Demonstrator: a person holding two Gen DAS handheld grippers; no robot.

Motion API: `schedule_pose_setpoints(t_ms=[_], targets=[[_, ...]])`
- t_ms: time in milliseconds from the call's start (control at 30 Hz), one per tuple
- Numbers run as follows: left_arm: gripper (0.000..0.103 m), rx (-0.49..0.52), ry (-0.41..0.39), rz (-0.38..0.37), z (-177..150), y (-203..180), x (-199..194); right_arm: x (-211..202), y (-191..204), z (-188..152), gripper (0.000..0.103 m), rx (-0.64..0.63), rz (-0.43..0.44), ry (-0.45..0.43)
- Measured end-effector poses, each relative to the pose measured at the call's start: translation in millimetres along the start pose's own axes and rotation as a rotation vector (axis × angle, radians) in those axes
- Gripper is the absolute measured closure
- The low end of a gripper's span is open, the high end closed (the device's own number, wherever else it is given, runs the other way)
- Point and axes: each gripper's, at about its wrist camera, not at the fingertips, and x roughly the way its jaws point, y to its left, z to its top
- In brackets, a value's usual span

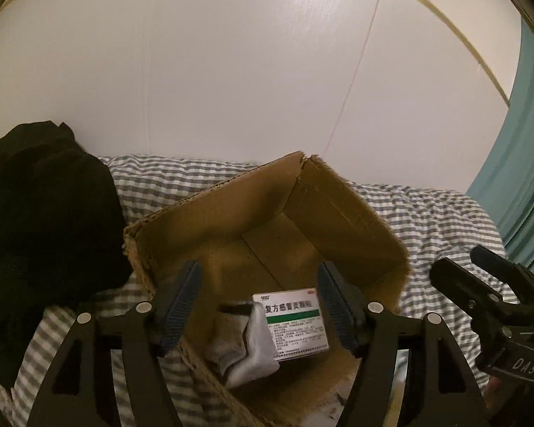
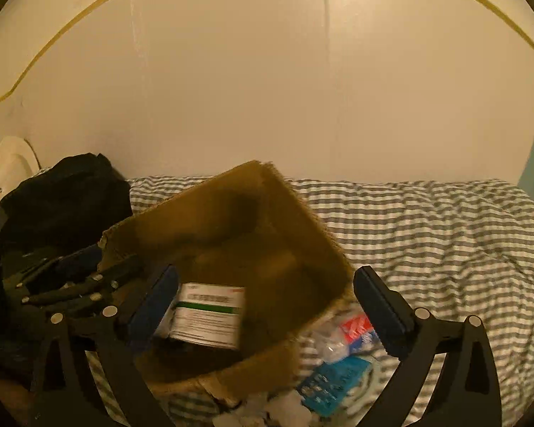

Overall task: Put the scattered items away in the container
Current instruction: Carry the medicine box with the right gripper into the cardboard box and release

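Observation:
An open brown cardboard box [image 1: 341,210] sits on the checked bedcover. Inside it lie a white medicine carton with a green stripe [image 1: 295,323] and a crumpled white cloth [image 1: 249,352]. My left gripper [image 1: 258,302] hovers over the box's near side, open, with nothing between its pads. My right gripper [image 2: 267,307] is also open and holds nothing, poised above the near right corner of the cardboard box [image 2: 313,235]. The medicine carton [image 2: 210,316] shows blurred between its fingers. Outside the box lie a clear packet with red print [image 2: 352,331] and a blue blister pack [image 2: 334,377].
A black bag or bundle of clothes [image 1: 46,206] lies left of the box against the white wall [image 1: 231,71]. The grey-and-white checked bedcover [image 2: 445,249] spreads to the right. A teal curtain [image 1: 527,178] hangs at the far right.

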Motion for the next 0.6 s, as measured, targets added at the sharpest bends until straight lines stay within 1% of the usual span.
schedule_pose_setpoints(t_ms=[167,233,333,433,600], targets=[[0.032,0.036,0.012,-0.012,-16.5,-13.4,-29.9,-49.0,-15.6,-17.0,0.004,0.002,-0.05,0.007],[0.032,0.057,0.021,-0.023,-25.8,-19.8,-43.1,-72.0,-17.7,-25.0,0.004,0.022,-0.055,0.022],[0.032,0.088,0.038,-0.035,-46.4,-27.2,-60.0,-100.0,-33.9,-39.9,0.004,0.067,-0.07,0.052],[0.032,0.11,0.073,-0.027,-68.1,-34.6,-68.6,-123.7,-43.9,-56.9,0.004,0.079,-0.097,0.075],[0.032,0.141,0.112,-0.043,-104.4,-37.0,-83.6,-144.7,-55.3,-85.7,0.004,0.113,-0.142,0.093]])
